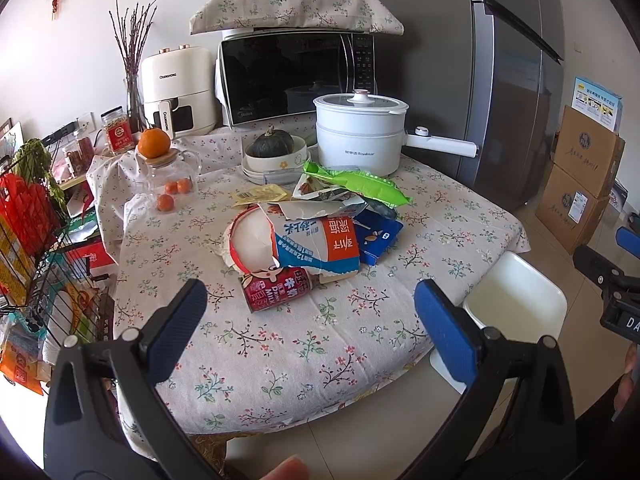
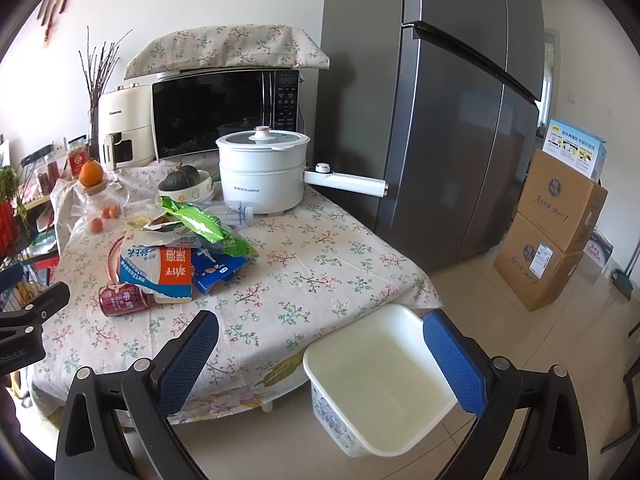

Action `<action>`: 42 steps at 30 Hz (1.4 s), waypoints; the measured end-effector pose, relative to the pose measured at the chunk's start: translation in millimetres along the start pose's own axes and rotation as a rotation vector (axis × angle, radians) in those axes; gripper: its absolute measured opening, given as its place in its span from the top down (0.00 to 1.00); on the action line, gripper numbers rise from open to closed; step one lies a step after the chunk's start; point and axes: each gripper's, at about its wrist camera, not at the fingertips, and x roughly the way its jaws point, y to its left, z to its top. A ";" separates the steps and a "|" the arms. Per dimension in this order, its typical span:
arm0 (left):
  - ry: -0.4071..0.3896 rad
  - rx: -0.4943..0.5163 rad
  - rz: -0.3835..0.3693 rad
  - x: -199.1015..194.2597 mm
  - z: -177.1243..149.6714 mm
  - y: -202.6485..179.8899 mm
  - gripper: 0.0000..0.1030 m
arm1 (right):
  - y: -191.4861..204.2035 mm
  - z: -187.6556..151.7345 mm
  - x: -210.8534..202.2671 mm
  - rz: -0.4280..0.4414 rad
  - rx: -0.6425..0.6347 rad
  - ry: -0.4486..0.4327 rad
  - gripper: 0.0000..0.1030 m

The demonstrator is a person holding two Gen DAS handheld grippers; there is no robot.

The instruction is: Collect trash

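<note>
Your left gripper (image 1: 310,316) and right gripper (image 2: 320,354) both hover with jaws wide, holding nothing. The trash pile (image 1: 312,232) sits mid-frame on the floral tabletop (image 1: 280,352); the white bin (image 2: 380,380) stands lower right, beside the tabletop's edge.

Desk (image 1: 360,320) cloth: cream, printed with small red and green floral sprigs. Same print on the cover (image 1: 296,8) over the black-fronted microwave (image 1: 296,76). Milk carton (image 1: 316,246), torn: white and blue with an orange panel. Can (image 1: 276,288): dark red, white lettering. Snack bag (image 1: 360,184): bright green. Flat packet (image 1: 376,240): dark blue. Cooking pot (image 1: 360,136): white. Squash (image 1: 274,144): dark green, in a cream bowl. Bin (image 2: 380,376): white inside, blue floral pattern on the outer wall. Fridge (image 2: 440,120): grey. Left gripper (image 1: 310,332) and right gripper (image 2: 320,360): black frames, fingers (image 2: 452,360) padded blue. Boxes (image 2: 556,232): brown cardboard.
</note>
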 end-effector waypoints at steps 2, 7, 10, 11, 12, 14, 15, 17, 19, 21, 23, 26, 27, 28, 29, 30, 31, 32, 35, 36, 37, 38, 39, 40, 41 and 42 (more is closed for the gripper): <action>0.000 -0.001 -0.001 0.2 0.1 0.0 0.00 | 0.0 0.2 0.2 0.000 -0.001 0.000 0.00; -0.001 0.001 0.000 -0.4 0.5 0.1 0.00 | -0.1 0.1 0.3 -0.001 -0.001 0.000 0.00; -0.002 0.000 0.001 -0.4 1.0 0.5 0.00 | -0.2 -0.1 0.2 -0.001 0.000 0.001 0.00; -0.002 -0.001 0.002 -0.4 1.4 0.7 0.00 | -0.2 -0.2 0.1 0.000 0.001 0.000 0.00; -0.001 -0.002 0.001 -0.5 1.5 1.0 0.00 | -0.1 -0.3 0.1 0.000 0.000 -0.001 0.00; -0.002 -0.005 0.001 -0.7 1.2 1.6 0.00 | 0.0 -0.2 0.1 -0.001 -0.002 0.000 0.00; -0.003 -0.005 0.001 -1.3 0.5 1.3 0.00 | -0.1 -0.2 0.3 -0.002 -0.003 0.000 0.00; -0.004 -0.005 0.001 -1.5 0.9 1.5 0.00 | -1.1 0.3 0.6 -0.002 -0.002 0.002 0.00; -0.002 -0.005 0.000 -1.2 1.0 1.4 0.00 | -1.3 0.4 0.7 -0.003 -0.002 0.001 0.00; -0.002 -0.005 0.001 -1.2 1.0 1.3 0.00 | -1.7 0.6 0.9 -0.005 -0.001 -0.001 0.00; -0.002 -0.005 0.001 -1.1 1.4 1.3 0.00 | -1.4 0.6 1.0 -0.007 0.001 -0.001 0.00; -0.002 -0.005 0.001 -1.3 0.9 1.4 0.00 | -1.6 0.5 1.2 -0.007 0.000 0.000 0.00; -0.003 -0.005 0.001 -1.3 0.7 1.5 0.00 | -1.4 0.3 1.0 -0.007 -0.001 -0.001 0.00; -0.003 -0.005 0.001 -1.3 0.9 1.5 0.00 | -1.5 -0.3 0.9 -0.007 -0.001 -0.002 0.00; -0.003 -0.005 0.001 -1.3 1.0 1.6 0.00 | -1.8 -0.2 1.0 -0.008 -0.002 -0.002 0.00; -0.002 -0.005 0.001 -1.2 0.7 1.6 0.00 | -2.0 -0.1 1.0 -0.008 -0.001 -0.002 0.00; -0.002 -0.005 0.001 -1.3 0.9 1.7 0.00 | -1.9 -0.1 1.0 -0.007 0.000 -0.002 0.00; -0.003 -0.005 0.001 -1.3 0.6 1.7 0.00 | -1.3 0.0 0.9 -0.007 0.000 -0.001 0.00; -0.001 -0.005 0.000 -1.2 0.6 1.8 0.00 | -1.6 0.1 1.1 -0.007 0.000 -0.001 0.00; 0.000 -0.006 0.000 -1.2 0.4 2.0 0.00 | -1.6 0.1 1.1 -0.007 0.000 -0.001 0.00; 0.001 -0.007 0.000 -1.2 0.5 2.6 0.00 | -1.1 0.0 0.9 -0.007 -0.001 -0.002 0.00; 0.002 -0.008 0.000 -1.3 0.2 3.0 0.00 | -1.2 0.0 0.9 -0.008 -0.001 -0.002 0.00; 0.003 -0.008 0.000 -1.1 0.3 3.3 0.00 | -1.5 0.1 1.1 -0.008 -0.002 -0.002 0.00; 0.004 -0.009 0.000 -1.0 0.5 3.6 0.00 | -2.3 -0.2 1.0 -0.010 -0.001 -0.003 0.00; 0.005 -0.009 0.000 -0.9 0.8 3.8 0.00 | -2.0 -0.2 0.6 -0.014 -0.001 -0.004 0.00; 0.007 -0.009 0.000 -0.5 0.5 3.7 0.00 | -2.5 0.1 0.4 -0.015 -0.001 -0.006 0.00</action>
